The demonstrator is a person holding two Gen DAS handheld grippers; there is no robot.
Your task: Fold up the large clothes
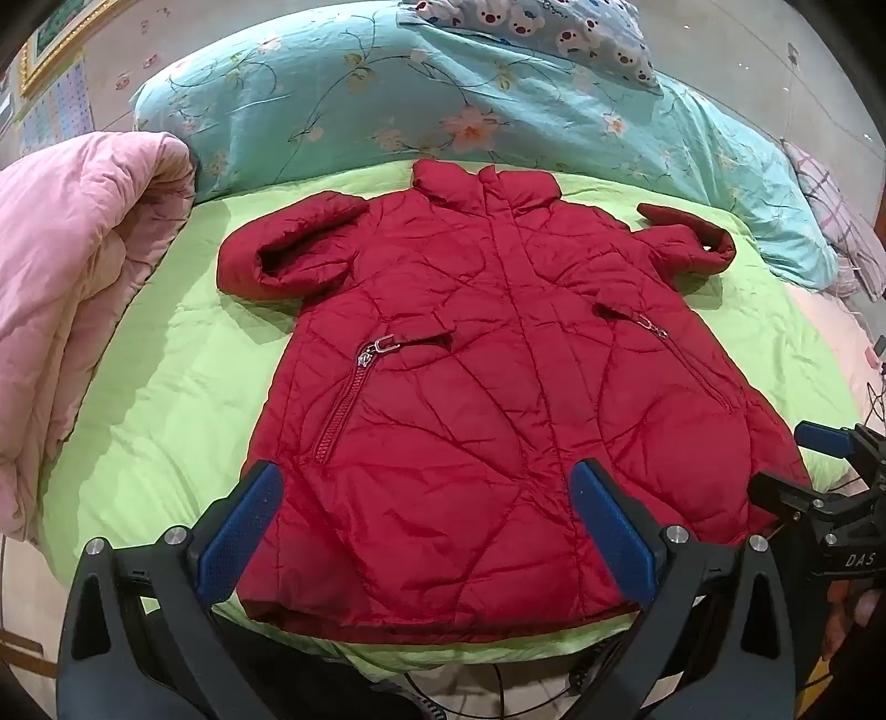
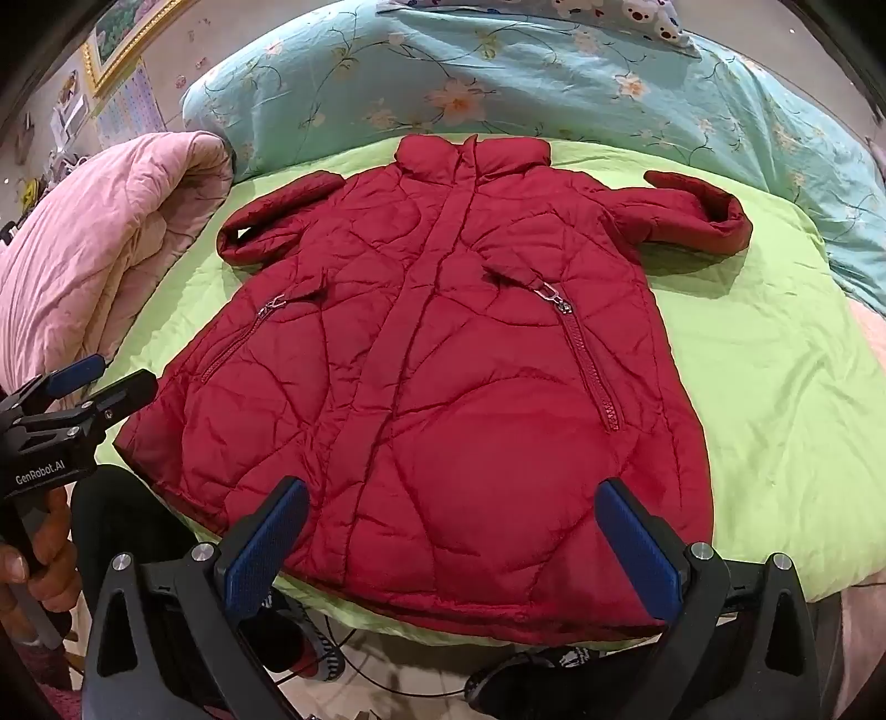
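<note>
A red quilted jacket (image 1: 470,387) lies flat, front up, on a green bed sheet (image 1: 166,376), collar at the far side, hem at the near edge. Both sleeves are folded in near the shoulders. My left gripper (image 1: 426,531) is open and empty, its blue pads above the hem's left part. My right gripper (image 2: 454,548) is open and empty over the hem's right part; the jacket (image 2: 443,360) fills that view. Each gripper shows in the other's view: the right one (image 1: 819,471) at the right edge, the left one (image 2: 83,399) at the left edge.
A folded pink quilt (image 1: 72,304) lies left of the jacket. A teal floral duvet (image 1: 443,99) is bunched behind the collar, with a bear-print pillow (image 1: 554,27) on it. Cables and shoes lie on the floor (image 2: 387,664) below the bed edge.
</note>
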